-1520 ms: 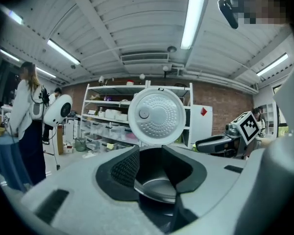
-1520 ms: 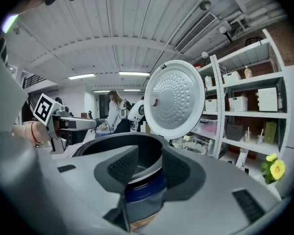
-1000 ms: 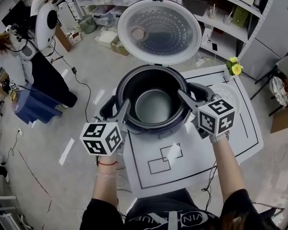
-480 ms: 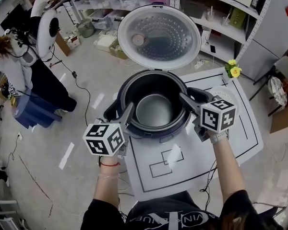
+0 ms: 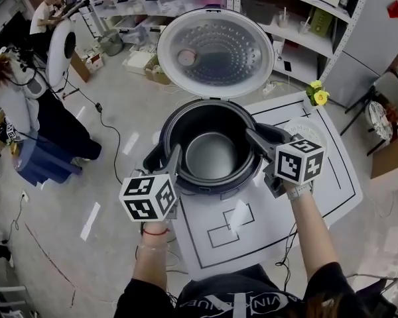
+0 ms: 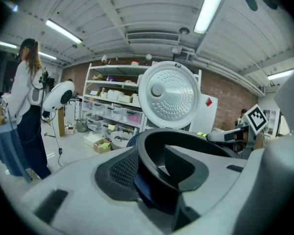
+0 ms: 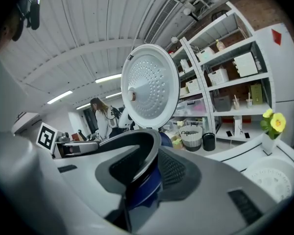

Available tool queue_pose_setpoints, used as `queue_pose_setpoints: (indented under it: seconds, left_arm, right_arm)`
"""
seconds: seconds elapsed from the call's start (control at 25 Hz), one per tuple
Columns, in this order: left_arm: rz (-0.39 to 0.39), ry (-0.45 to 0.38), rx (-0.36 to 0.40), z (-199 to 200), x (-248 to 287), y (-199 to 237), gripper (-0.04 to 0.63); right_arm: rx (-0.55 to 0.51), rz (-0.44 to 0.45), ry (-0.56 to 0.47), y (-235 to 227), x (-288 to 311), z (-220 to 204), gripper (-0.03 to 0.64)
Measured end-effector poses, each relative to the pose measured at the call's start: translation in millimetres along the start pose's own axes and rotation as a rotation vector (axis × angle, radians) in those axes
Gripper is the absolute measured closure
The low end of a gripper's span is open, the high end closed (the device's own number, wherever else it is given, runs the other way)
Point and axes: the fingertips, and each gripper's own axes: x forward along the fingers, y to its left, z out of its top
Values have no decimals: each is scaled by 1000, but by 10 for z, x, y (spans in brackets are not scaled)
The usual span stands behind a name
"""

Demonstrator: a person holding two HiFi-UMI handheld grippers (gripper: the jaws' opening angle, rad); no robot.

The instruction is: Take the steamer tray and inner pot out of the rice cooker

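Note:
The rice cooker (image 5: 160, 152) stands open on the table with its lid (image 5: 215, 52) tipped up behind. The black inner pot (image 5: 212, 156) sits inside it. My left gripper (image 5: 174, 158) straddles the pot's left rim (image 6: 186, 141), one pad outside and one inside. My right gripper (image 5: 253, 138) straddles the right rim (image 7: 144, 146) the same way. Both pairs of jaws have just been closing with the rim between them, and the pads now lie against it. The white perforated steamer tray (image 7: 272, 177) lies on the table (image 5: 331, 177) to the right of the cooker.
A small vase of yellow flowers (image 5: 316, 93) stands at the table's far right corner. Shelving (image 5: 298, 18) with boxes lines the back wall. A person in white (image 5: 6, 91) stands at the far left by a white robot (image 5: 61, 48). Black lines mark the table top.
Both grippers stay at the pot's rim. Only the head view has shifted slightly.

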Motion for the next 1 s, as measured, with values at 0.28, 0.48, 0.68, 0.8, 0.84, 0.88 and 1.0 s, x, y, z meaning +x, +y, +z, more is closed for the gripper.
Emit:
queue_pose_setpoints:
  seconds: [0.28, 0.48, 0.68, 0.8, 0.84, 0.88, 1.0]
  left_arm:
    - [35, -55, -64, 39, -72, 47, 466]
    - [27, -114, -79, 204, -203, -15, 468]
    - [33, -195, -73, 465, -361, -97, 468]
    - [55, -256, -63, 660, -489, -144, 468]
    - [62, -279, -59, 730, -544, -167, 469]
    - [69, -302, -55, 802, -606, -193, 471]
    - [92, -366, -43, 1012, -793, -295, 474]
  right_arm:
    - [-23, -9, -87, 89, -68, 77, 513]
    - [-55, -13, -142, 186, -187, 246, 518]
    - [-65, 11, -228, 291, -319, 492, 523]
    - [-87, 32, -270, 382, -398, 643, 525]
    - [-95, 40, -282, 417, -433, 688, 525]
    - [-99, 50, -296, 453, -472, 734, 525]
    - [-93, 89, -337, 550, -602, 890, 525]
